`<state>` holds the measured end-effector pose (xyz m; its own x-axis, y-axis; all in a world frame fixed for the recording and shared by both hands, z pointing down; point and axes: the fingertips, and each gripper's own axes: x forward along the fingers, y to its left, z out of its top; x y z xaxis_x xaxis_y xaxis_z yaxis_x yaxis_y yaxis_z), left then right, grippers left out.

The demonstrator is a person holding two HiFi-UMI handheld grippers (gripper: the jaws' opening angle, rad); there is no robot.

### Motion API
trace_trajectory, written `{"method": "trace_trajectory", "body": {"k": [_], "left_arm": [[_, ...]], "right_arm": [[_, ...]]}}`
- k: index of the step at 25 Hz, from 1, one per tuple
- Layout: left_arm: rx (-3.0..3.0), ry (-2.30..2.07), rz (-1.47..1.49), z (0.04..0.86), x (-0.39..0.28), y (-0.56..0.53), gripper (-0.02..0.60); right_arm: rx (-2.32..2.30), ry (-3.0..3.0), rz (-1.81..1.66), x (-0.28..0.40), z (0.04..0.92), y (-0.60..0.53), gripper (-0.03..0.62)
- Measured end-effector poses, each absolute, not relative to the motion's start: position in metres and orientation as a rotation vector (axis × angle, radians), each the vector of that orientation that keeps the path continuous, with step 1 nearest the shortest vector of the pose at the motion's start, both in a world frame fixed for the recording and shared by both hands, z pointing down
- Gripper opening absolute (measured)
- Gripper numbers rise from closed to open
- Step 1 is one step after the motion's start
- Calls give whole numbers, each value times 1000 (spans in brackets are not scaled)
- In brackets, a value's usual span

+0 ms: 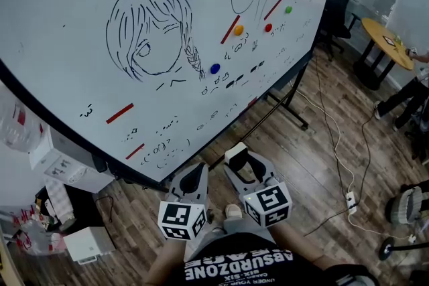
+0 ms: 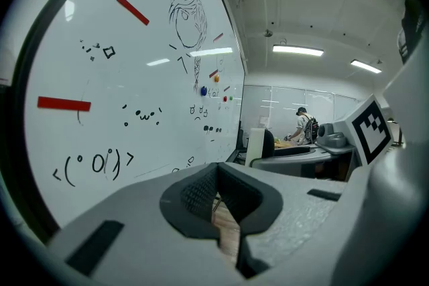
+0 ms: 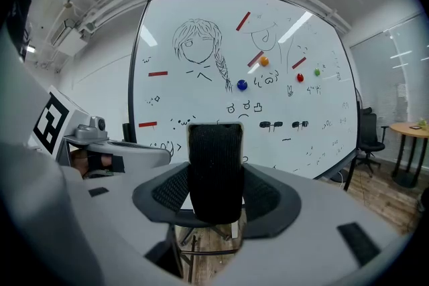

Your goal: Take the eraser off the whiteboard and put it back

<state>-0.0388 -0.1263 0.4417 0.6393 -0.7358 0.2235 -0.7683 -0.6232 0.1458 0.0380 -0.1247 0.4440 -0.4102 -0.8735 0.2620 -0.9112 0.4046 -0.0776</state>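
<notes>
While the right claw (image 3: 216, 201) pinches the eraser (image 3: 214, 167) by its stiff sides, off the whiteboard (image 3: 315, 134), and the left claw (image 2: 224, 207) sits closed and empty, the eraser seems light, its felt face soft.

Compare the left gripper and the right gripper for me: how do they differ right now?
The right gripper has its jaws clamped on the eraser, black felt toward its camera; the left gripper has its jaws together on nothing. The right gripper faces the whiteboard squarely, while the left gripper points along it at a slant. Both are low in front of the person, clear of the whiteboard.
</notes>
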Motion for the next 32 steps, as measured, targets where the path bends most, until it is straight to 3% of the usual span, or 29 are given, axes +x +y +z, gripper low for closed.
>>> {"method": "trace_trajectory", "body": {"k": [32], "left_arm": [[2571,-1327,225,447,-63,-146,5]], "right_arm": [[1497,-2565,374,12,447,-164,232]]}}
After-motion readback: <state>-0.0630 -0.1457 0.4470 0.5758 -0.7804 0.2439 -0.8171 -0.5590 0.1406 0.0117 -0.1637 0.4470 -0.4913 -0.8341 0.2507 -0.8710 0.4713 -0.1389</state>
